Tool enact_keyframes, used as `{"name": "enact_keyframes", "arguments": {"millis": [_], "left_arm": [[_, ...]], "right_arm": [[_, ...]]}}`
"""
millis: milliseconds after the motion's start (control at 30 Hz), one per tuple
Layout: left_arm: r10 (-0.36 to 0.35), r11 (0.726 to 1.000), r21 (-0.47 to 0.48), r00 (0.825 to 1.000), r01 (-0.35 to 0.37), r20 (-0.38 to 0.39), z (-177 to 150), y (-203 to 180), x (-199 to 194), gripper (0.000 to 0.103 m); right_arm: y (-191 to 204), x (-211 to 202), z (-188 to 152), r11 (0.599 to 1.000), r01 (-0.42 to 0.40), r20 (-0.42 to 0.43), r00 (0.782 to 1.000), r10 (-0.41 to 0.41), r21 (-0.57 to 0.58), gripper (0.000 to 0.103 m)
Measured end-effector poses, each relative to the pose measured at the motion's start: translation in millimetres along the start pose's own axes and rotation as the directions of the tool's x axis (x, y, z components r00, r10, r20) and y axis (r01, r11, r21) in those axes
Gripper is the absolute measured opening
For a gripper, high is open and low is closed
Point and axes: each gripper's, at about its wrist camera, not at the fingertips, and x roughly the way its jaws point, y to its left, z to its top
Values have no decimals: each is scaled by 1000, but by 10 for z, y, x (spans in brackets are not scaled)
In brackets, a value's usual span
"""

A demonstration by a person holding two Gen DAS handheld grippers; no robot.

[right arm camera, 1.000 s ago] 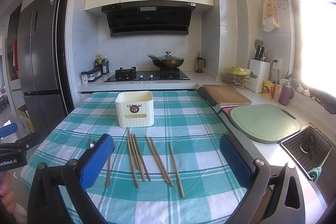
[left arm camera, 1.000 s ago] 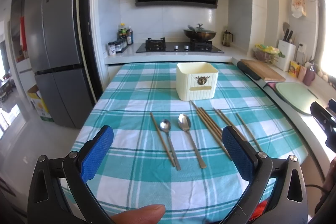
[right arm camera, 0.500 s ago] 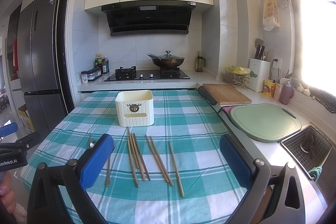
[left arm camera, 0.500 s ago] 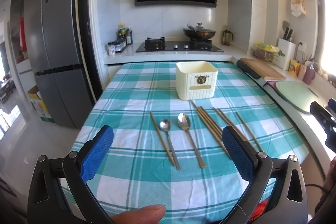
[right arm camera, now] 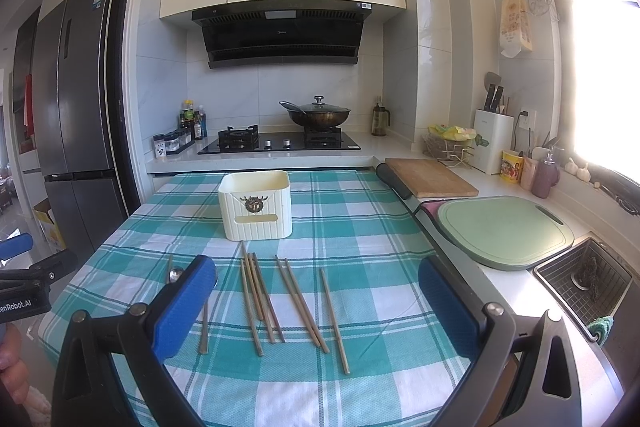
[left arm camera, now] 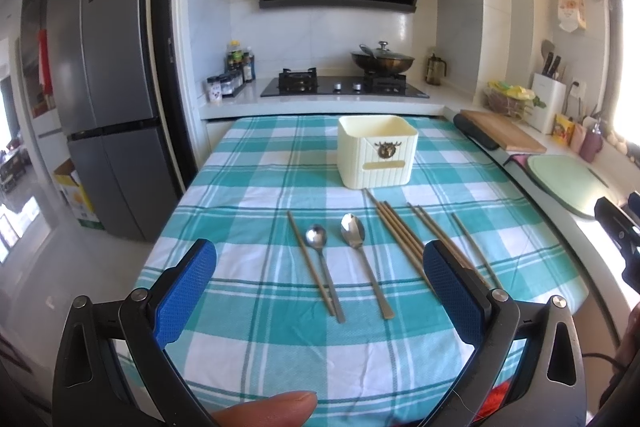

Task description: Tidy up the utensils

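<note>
I hold both grippers above the near edge of the surface (left arm camera: 256,347), which is covered by a teal checked cloth. The left gripper (left arm camera: 320,295) has its fingers spread wide with nothing between them; the right gripper (right arm camera: 318,303) is likewise spread and empty.

Location of the work items: the cream utensil box (left arm camera: 377,151) stands at 12 o'clock, upright and apparently empty. Between it and me lie two spoons (left arm camera: 354,239), a single chopstick (left arm camera: 310,263) touching the left spoon's handle at 11 o'clock, and the loose chopsticks (right arm camera: 260,299) fanned out at 1 o'clock.

Hazards from this position, as I judge them:

1. Everything lies flat on soft cloth. A descent that is too deep would snag the fabric, drag it, and displace every item, possibly the box.
2. The bundled chopsticks touch or overlap. Closing on one could lift a neighbour partway, which would then fall and roll.
3. The single chopstick and the left spoon lie against each other; a pinch there may catch both.
4. A thin stick held off-centre would tilt and strike the box rim on insertion.
</note>
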Motion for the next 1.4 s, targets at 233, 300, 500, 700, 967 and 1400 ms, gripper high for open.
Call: {"name": "enact_keyframes", "arguments": {"millis": [233,300,500,700,967,1400], "left_arm": [[35,999,-21,999,-35,-7,23,138,72,103],[46,999,-28,999,-46,-16,32,179,120,103],[88,993,-69,995,-92,-54,42,368,322,103],[136,986,-84,985,-146,-108,10,497,688,103],[111,986,-93,963,-137,-246,-164,581,1430,103],[150,986,-12,914,-166,-377,-363,462,2486,103]], "right_arm": [[-46,59,-76,1000,0,-8,1000,0,5,103],[-51,87,-89,1000,-2,-15,1000,2,5,103],[-34,224,-84,1000,2,-45,999,-2,3,103],[-63,374,-60,1000,9,-52,999,-10,-2,103],[-290,834,-178,999,50,-137,989,-51,-8,103],[-541,1470,-502,995,96,-303,949,-88,13,103]]}}
